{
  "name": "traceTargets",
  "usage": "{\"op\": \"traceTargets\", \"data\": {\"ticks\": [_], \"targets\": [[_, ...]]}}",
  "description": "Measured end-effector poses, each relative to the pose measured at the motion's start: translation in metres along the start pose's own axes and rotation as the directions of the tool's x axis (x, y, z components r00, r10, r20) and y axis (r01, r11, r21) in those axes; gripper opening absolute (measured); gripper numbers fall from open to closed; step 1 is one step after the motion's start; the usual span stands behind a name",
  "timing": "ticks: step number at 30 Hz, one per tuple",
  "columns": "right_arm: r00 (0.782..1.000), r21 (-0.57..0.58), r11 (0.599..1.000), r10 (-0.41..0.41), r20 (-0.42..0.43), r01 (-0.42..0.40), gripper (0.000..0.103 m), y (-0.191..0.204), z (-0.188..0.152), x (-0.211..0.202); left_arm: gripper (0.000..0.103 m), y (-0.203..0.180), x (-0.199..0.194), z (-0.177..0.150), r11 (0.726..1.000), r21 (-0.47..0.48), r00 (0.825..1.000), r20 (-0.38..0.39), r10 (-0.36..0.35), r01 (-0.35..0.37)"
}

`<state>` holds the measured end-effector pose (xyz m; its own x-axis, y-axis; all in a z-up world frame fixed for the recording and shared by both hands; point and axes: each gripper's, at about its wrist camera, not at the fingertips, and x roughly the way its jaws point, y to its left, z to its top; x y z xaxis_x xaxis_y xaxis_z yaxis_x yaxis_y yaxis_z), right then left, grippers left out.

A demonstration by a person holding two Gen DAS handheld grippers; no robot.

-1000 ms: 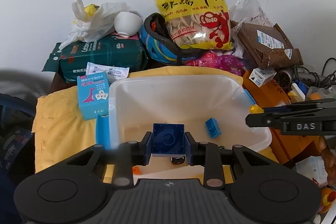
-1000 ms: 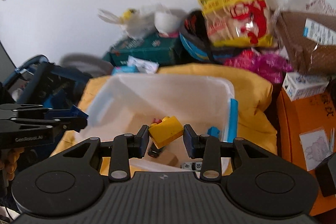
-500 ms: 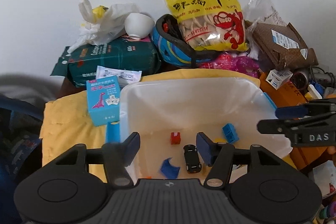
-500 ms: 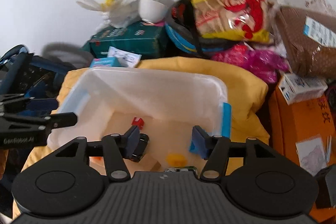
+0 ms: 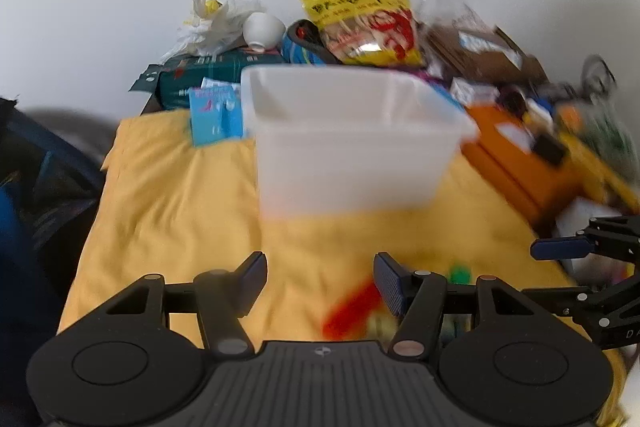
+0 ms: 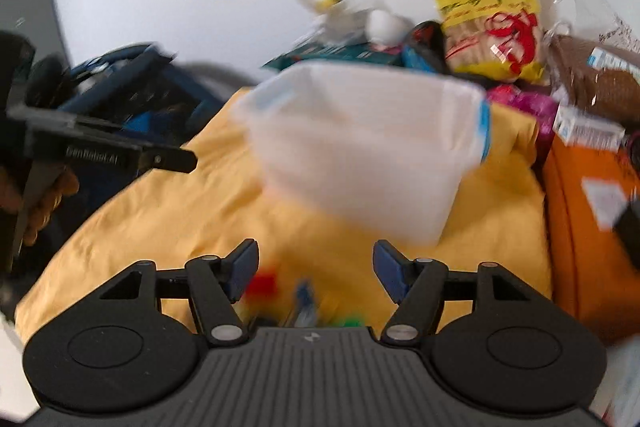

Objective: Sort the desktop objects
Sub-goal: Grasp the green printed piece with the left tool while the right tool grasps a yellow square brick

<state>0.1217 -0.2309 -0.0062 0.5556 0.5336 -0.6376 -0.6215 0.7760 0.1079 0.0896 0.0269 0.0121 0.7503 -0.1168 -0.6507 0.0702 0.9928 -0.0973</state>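
Observation:
A white translucent plastic bin (image 5: 352,143) stands on a yellow cloth (image 5: 168,195); it also shows in the right wrist view (image 6: 360,147). My left gripper (image 5: 320,281) is open and empty, low over the cloth in front of the bin. A blurred red piece (image 5: 348,311) and a green piece (image 5: 460,273) lie near its right finger. My right gripper (image 6: 314,271) is open and empty, over small blurred pieces: a red one (image 6: 262,285), a blue one (image 6: 302,301) and a green one (image 6: 352,321). The bin's contents are hidden by its wall.
Behind the bin are a yellow snack bag (image 5: 360,15), a green box (image 5: 212,75), a light blue card box (image 5: 216,115) and a white plastic bag (image 5: 208,27). An orange box (image 5: 516,155) with clutter is at the right. A dark blue bag (image 6: 132,87) lies left.
Both grippers have pulled back and down from above the bin to the near cloth. A second ago they held a blue and a yellow brick; those were let go into the bin.

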Motion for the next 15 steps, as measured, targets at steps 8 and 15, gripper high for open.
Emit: {"op": "traceTargets", "data": {"ticks": [8, 15], "targets": [[0.989, -0.07, 0.995, 0.06, -0.134, -0.07, 0.059, 0.036, -0.081, 0.0, 0.061, -0.041, -0.014, -0.096, 0.996, 0.039, 0.99, -0.124, -0.072, 0.077], [0.985, -0.125, 0.988, 0.065, -0.159, -0.086, 0.056, 0.05, -0.089, 0.01, 0.057, -0.075, -0.005, -0.116, 0.975, 0.126, 0.973, -0.17, -0.159, 0.181]]}}
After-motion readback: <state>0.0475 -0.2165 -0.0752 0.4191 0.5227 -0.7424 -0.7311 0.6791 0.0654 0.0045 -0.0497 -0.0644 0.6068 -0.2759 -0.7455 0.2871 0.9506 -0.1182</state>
